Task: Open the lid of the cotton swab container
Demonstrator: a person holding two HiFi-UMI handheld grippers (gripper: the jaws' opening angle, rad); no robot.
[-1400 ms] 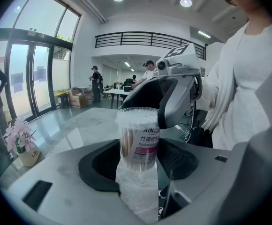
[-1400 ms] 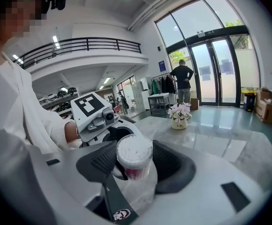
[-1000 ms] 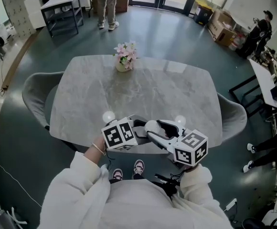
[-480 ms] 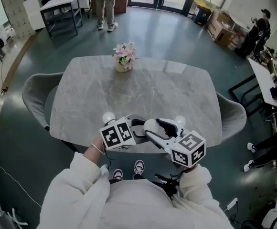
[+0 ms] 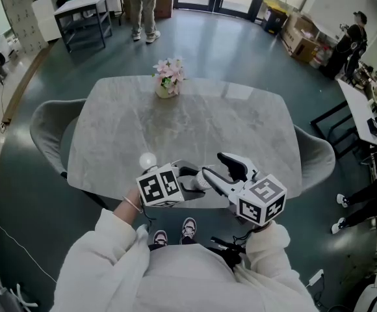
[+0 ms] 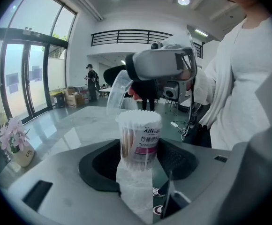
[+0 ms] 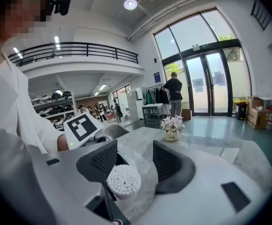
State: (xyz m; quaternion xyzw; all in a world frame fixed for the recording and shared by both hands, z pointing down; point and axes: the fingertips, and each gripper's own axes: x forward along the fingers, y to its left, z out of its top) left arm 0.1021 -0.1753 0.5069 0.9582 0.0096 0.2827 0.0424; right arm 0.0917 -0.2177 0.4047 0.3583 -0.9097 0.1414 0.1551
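Observation:
My left gripper (image 5: 190, 178) is shut on the cotton swab container (image 6: 138, 136), a clear tub with a pink label, packed with swabs and with its top uncovered. The left gripper view shows the tub upright between the jaws (image 6: 136, 156). My right gripper (image 5: 222, 170) is shut on the clear lid (image 6: 116, 90), which is tilted and raised just above and behind the tub's rim. In the right gripper view the lid (image 7: 144, 165) sits between the jaws (image 7: 133, 161), with the swab tips (image 7: 123, 182) right below it. Both grippers hover over the table's near edge.
The grey marble table (image 5: 195, 129) carries a small vase of pink flowers (image 5: 169, 80) at its far side. Grey chairs stand at the left (image 5: 45, 119) and right (image 5: 318, 155). People stand further off in the hall.
My right gripper has swung up and to the right with the lid, which has come off the container. The left gripper has stayed nearly still with the tub.

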